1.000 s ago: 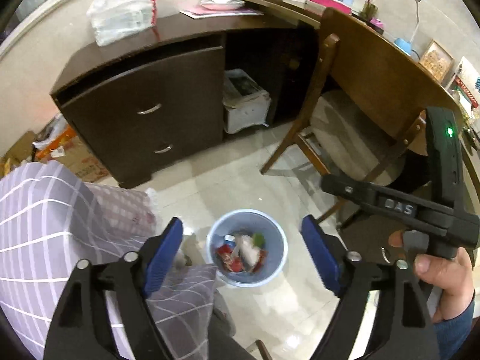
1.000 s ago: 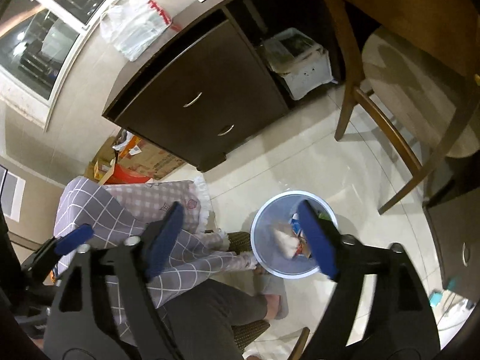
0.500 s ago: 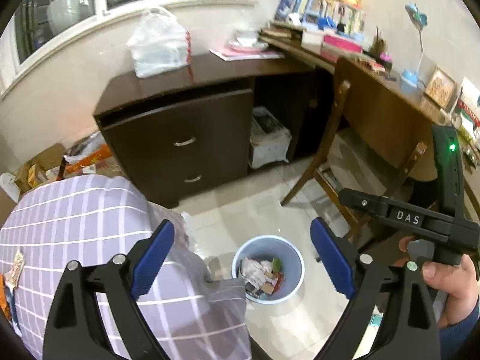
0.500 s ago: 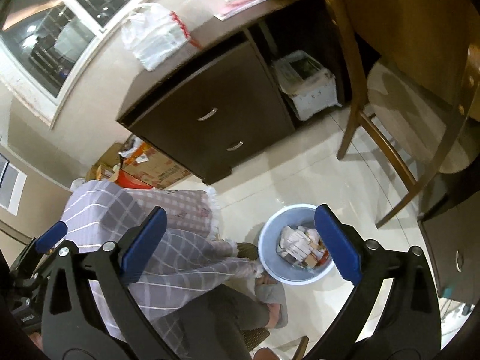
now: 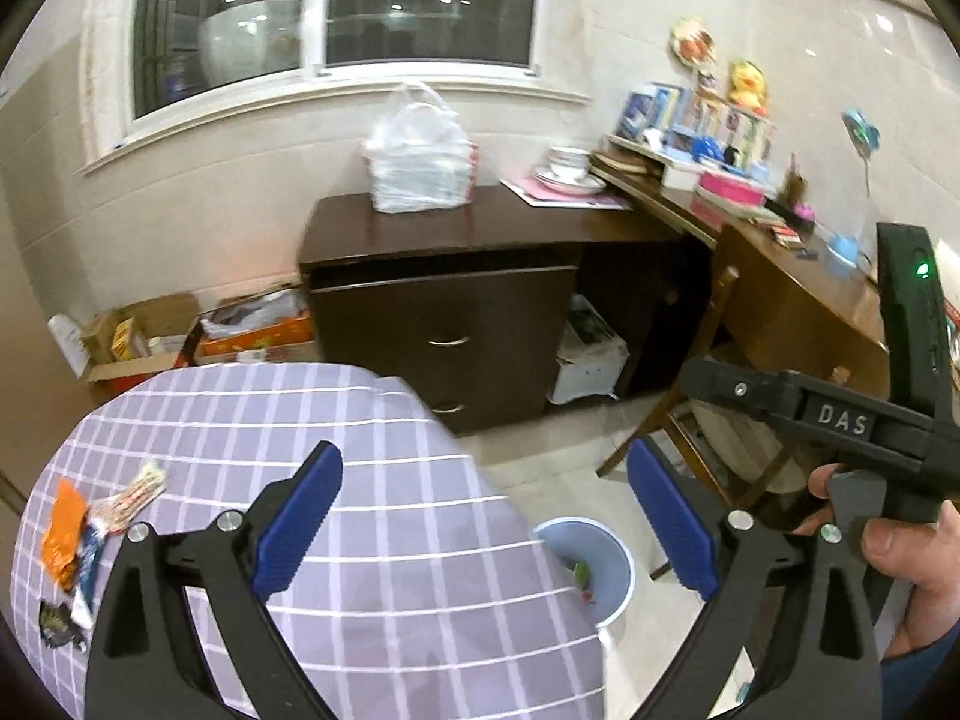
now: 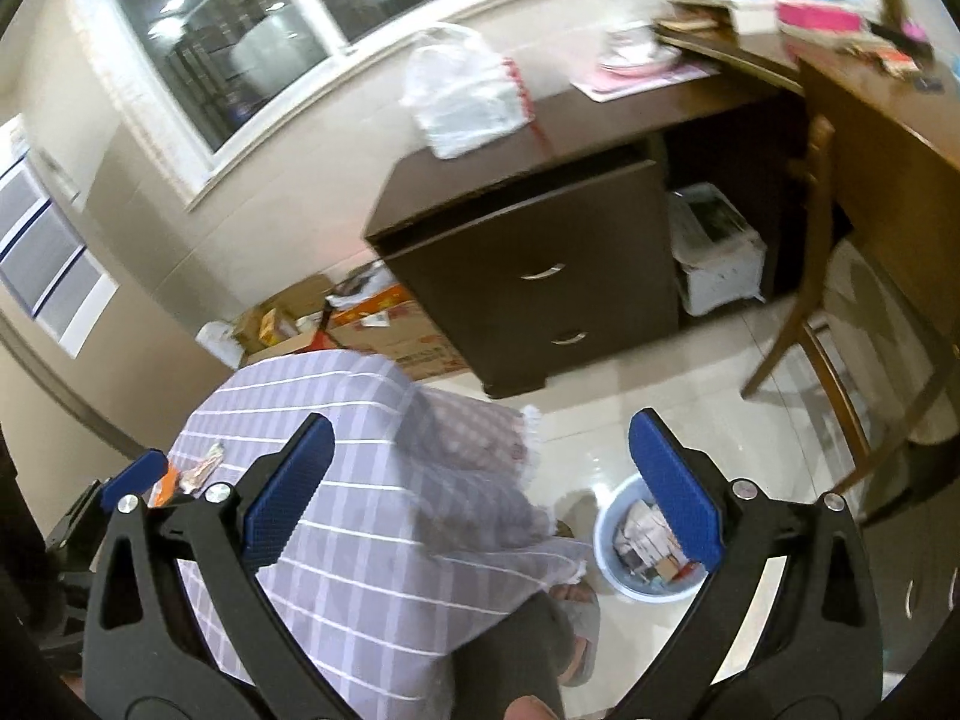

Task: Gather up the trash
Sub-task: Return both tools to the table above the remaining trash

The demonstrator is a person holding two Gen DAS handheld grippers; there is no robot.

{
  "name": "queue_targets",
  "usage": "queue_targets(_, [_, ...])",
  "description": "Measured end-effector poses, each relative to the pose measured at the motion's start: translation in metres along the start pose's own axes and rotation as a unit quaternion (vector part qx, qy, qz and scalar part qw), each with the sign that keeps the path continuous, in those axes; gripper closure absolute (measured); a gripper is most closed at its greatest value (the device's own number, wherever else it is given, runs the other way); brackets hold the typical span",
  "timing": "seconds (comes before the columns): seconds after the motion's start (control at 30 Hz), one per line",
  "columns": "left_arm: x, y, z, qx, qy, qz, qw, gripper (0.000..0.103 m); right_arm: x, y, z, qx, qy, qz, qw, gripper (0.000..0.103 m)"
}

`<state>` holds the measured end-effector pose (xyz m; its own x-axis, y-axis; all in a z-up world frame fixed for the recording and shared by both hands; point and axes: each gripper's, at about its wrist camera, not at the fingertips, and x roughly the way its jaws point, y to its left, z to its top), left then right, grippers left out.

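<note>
My left gripper (image 5: 483,531) is opening its jaws, nothing between them; my right gripper (image 6: 480,489) gapes wide and empty. Only my left view shows wrappers (image 5: 90,531) lying on the checked tabletop (image 5: 384,432). My right view looks into the blue bin (image 6: 645,546) on the floor, full of paper scraps.
</note>
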<state>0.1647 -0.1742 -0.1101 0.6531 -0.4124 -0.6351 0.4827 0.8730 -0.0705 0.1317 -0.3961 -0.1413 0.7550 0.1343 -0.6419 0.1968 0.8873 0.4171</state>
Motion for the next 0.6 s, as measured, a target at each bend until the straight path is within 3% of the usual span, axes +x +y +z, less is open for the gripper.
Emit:
queue_targets(0.27, [-0.041,0.06,-0.021,-0.038,-0.017,0.044,0.9981,0.009,0.009,0.076,-0.011,-0.064,0.014,0.031,0.997,0.006])
queue_targets(0.6, [-0.073,0.146,-0.061,-0.088,-0.006,0.097,0.9914,0.009,0.033,0.154,-0.033,-0.122,0.045,0.059,0.99,0.006])
